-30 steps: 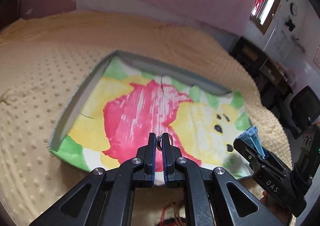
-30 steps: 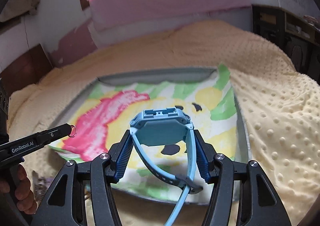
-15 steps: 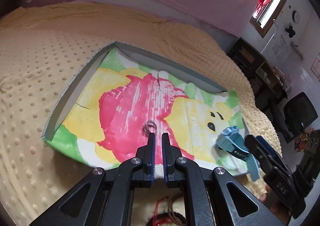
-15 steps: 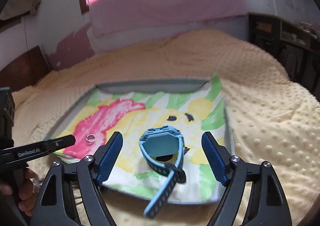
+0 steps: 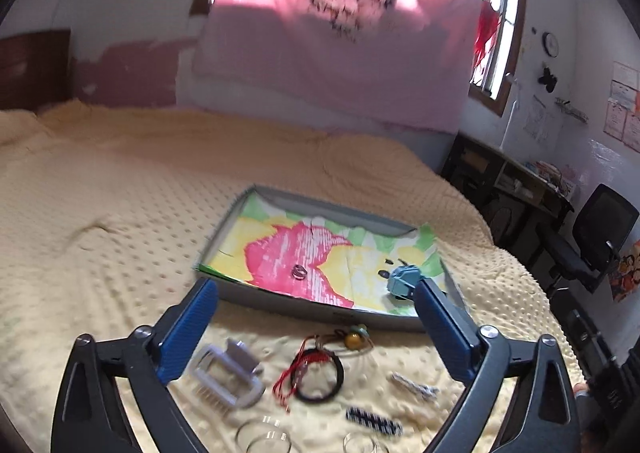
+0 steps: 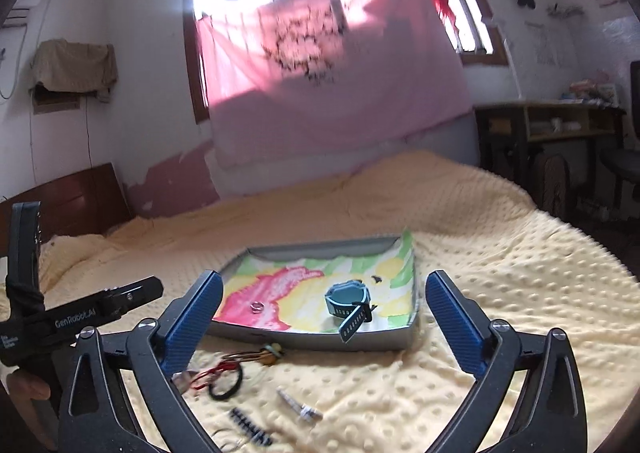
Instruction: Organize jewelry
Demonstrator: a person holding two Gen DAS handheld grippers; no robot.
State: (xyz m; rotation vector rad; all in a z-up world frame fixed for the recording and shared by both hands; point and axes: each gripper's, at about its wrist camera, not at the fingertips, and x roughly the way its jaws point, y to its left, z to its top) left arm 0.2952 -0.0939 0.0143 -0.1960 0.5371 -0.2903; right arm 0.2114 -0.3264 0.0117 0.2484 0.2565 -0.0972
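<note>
A grey tray (image 5: 320,311) with a bright painted lining lies on the yellow bed; it also shows in the right wrist view (image 6: 320,340). A silver ring (image 5: 299,271) (image 6: 257,307) and a blue watch (image 5: 405,282) (image 6: 349,299) lie in it. Loose on the blanket in front are a black bangle with red cord (image 5: 320,375) (image 6: 225,377), a yellow bead bracelet (image 5: 352,337) (image 6: 269,355), a silver clip (image 5: 414,387) (image 6: 300,405), a black-and-white hair clip (image 5: 374,420) (image 6: 251,427) and a grey comb clip (image 5: 226,375). My left gripper (image 5: 316,333) and right gripper (image 6: 320,323) are wide open and empty, held back above these.
Clear glass bangles (image 5: 264,439) lie at the near edge. The dotted yellow blanket (image 5: 100,233) spreads left and beyond the tray. A dark desk (image 5: 512,181) and an office chair (image 5: 596,241) stand right of the bed. The left gripper's body (image 6: 80,317) shows at left.
Both grippers let go, the ring and the watch now lying in the tray. Both opened wide and pulled back and up, bringing the loose jewelry in front of the tray into view.
</note>
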